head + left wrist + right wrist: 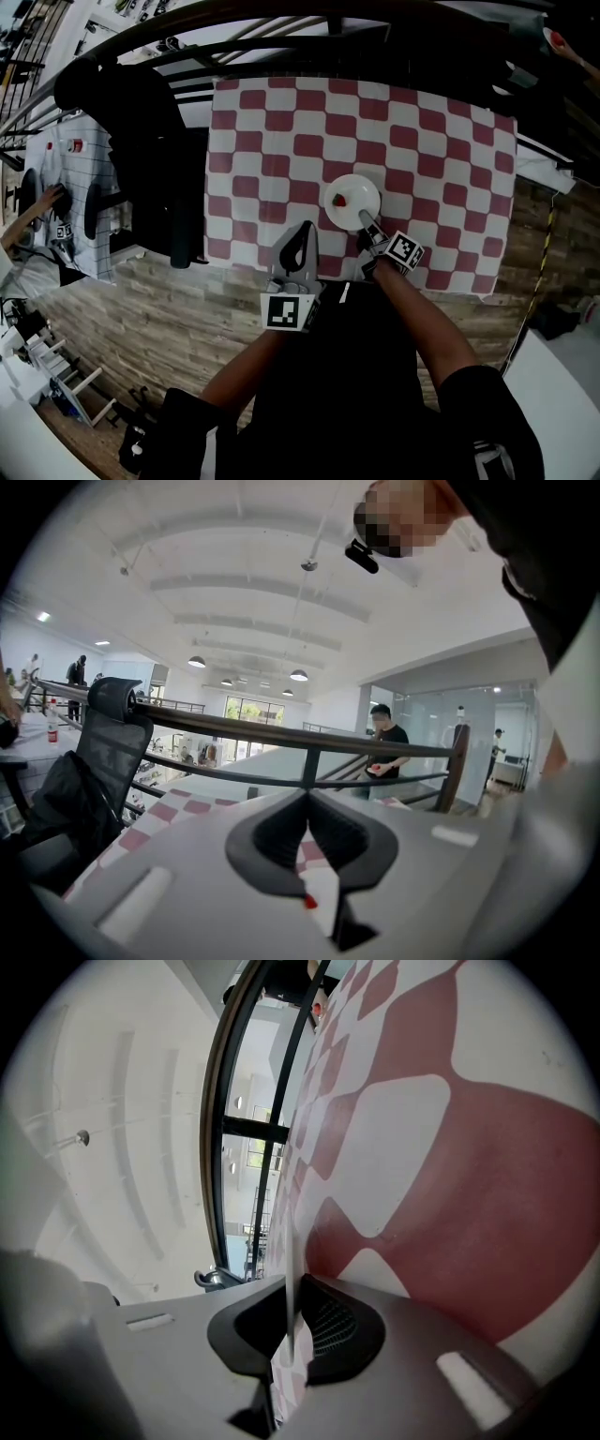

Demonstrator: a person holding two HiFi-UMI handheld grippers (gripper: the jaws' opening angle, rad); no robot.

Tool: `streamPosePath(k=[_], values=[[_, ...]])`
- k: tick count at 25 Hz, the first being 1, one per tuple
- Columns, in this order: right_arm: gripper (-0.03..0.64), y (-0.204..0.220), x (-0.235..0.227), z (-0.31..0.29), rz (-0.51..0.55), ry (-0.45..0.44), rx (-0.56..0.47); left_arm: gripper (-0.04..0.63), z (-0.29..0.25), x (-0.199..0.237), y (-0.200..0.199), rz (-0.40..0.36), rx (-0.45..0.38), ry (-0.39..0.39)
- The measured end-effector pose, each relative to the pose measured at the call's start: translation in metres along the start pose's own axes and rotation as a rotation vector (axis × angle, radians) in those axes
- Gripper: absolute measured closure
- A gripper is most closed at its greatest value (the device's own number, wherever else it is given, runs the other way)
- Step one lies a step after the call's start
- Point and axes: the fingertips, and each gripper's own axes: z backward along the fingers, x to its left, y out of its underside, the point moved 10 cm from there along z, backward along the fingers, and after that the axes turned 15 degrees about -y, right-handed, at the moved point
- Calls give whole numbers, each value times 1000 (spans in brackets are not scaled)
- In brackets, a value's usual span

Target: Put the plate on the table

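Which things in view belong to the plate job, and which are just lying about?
In the job: plate, its rim clamped in the right gripper; checkered table.
Lying about: small red item on the plate; black chair at the table's left; left gripper, shut and empty.

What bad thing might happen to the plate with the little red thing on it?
1. The right gripper pinches the white plate only by its thin near rim, so the plate might tip or slip out.
2. If the plate tilts, the small red thing on it could roll off onto the checkered tablecloth.
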Motion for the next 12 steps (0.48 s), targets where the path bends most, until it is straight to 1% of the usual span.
streamPosePath(k=[4, 8, 11, 12], values=[[598, 0, 0, 0, -14, 25, -12, 586, 2, -2, -2, 12, -9, 5], [598, 2, -4, 1, -92, 49, -42, 586, 6, -3, -1, 9, -16, 14], [592, 6, -5, 3, -127, 58, -55, 586, 9, -1, 0, 16, -38, 17], [583, 6, -4, 3, -137, 57, -55, 586, 10, -1, 1, 19, -31, 17]])
